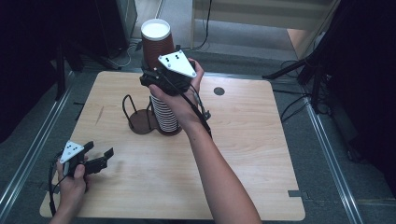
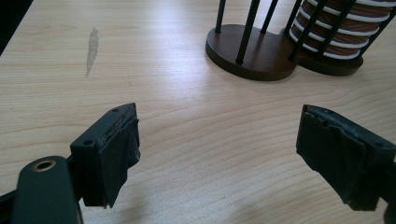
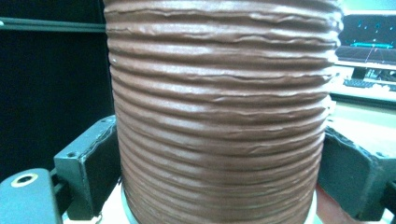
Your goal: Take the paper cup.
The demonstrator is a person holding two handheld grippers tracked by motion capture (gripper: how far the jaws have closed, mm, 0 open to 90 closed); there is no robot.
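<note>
Right tool (image 1: 156,70): we see it raised above the desk, jaws clamped on either side of a brown ribbed paper cup (image 1: 156,44); in the right gripper view the cup wall (image 3: 219,116) sits between both pads, touching each.
Paper cup: upright, white inside, held above the stack of cups (image 1: 166,112); whether its base is touching the stack's top we cannot tell.
Stack of cups: brown with white rims, standing in the right-hand bay of a dark wire cup holder (image 1: 140,116) near the desk's middle; the left gripper view shows the stack's lower rims (image 2: 336,28) behind black rods.
Cup holder: round dark-brown base (image 2: 261,53) flat on the desk; its left bay holds no cups.
Left tool (image 1: 100,158): we note jaws spread wide apart, holding nothing, low over the near left part of the desk, well apart from the holder.
Desk (image 1: 252,140): light wood; pale smear (image 2: 92,49) left of the holder.
</note>
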